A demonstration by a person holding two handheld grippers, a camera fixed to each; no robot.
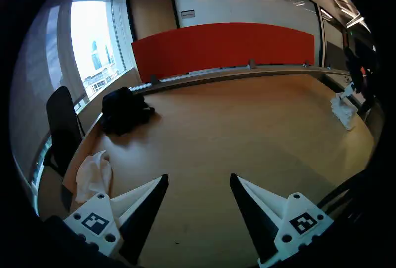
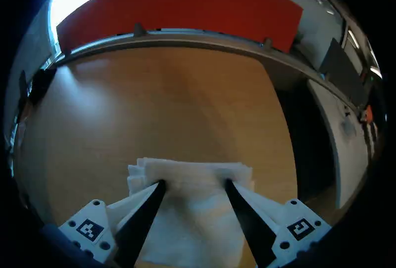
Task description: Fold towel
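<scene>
A folded white towel (image 2: 190, 203) lies flat on the wooden table (image 2: 163, 104) near its right end. My right gripper (image 2: 194, 184) hovers just over it, open, with the fingertips (image 2: 159, 186) wide apart above the towel's far edge. In the left gripper view the same folded towel (image 1: 343, 111) shows far off at the right, with a white gripper (image 1: 349, 89) and a person's dark sleeve (image 1: 357, 65) above it. My left gripper (image 1: 198, 179) is open over bare table, holding nothing. A crumpled white towel (image 1: 94, 174) lies to its left near the table corner.
A black bag (image 1: 123, 110) sits at the table's far left corner. A red divider panel (image 1: 222, 45) runs along the back edge. A dark office chair (image 1: 63, 119) stands left of the table by the window. Another desk (image 2: 341, 144) stands to the right across a gap.
</scene>
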